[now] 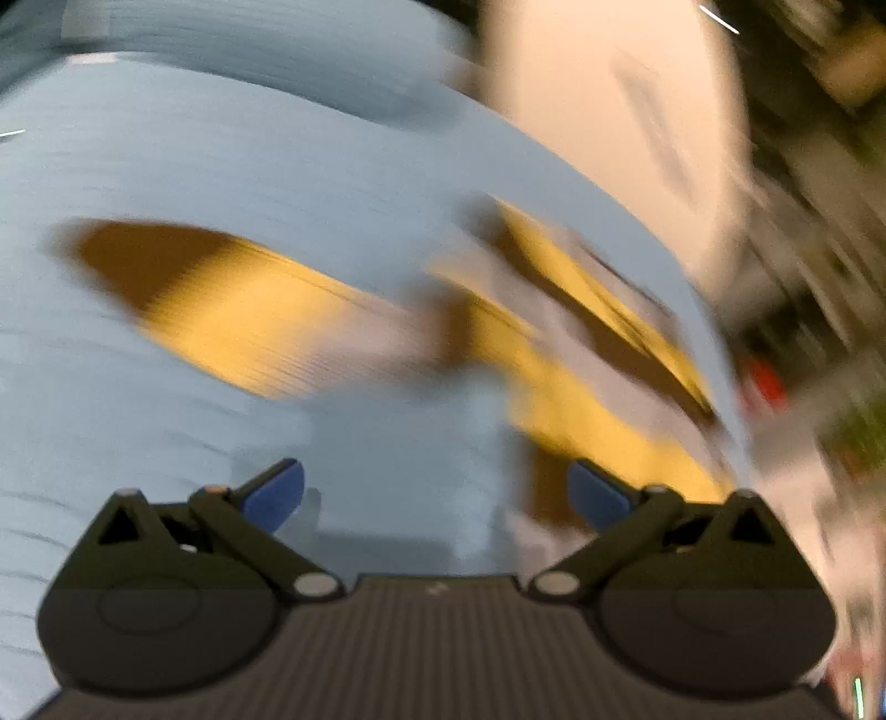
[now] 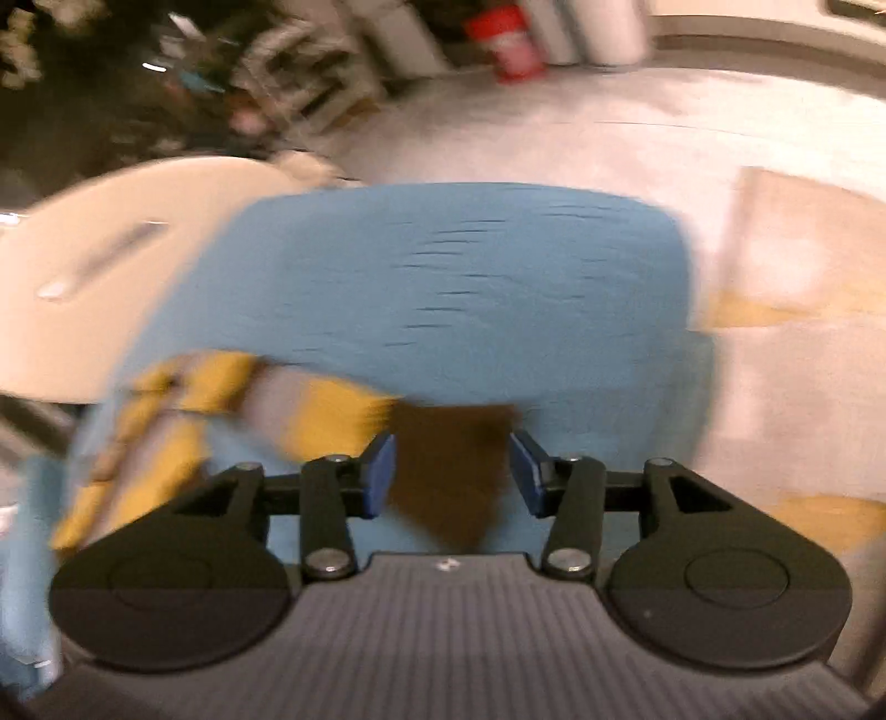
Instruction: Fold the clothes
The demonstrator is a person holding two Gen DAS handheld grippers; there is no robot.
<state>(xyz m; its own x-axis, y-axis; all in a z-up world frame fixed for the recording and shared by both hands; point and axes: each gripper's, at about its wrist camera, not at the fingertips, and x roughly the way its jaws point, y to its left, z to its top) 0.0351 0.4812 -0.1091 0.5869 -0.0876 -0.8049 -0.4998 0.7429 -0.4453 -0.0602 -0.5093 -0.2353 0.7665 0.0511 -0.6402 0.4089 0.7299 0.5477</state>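
Note:
A yellow, brown and grey striped garment (image 1: 260, 315) lies crumpled on a light blue cloth-covered surface (image 1: 166, 166); both views are motion-blurred. My left gripper (image 1: 434, 493) is open and empty, above the blue cloth, with the garment just ahead and to its right. In the right wrist view the garment (image 2: 332, 410) lies at the near left, with a brown part (image 2: 448, 459) between the pads. My right gripper (image 2: 451, 471) is open, its blue fingers (image 2: 379, 471) on either side of that brown part without pinching it.
A cream chair or table top (image 2: 111, 260) stands left of the blue cloth. A pale floor (image 2: 609, 127) lies beyond, with a red container (image 2: 506, 44) and dark clutter at the back. A cream surface (image 1: 609, 111) is at the upper right in the left view.

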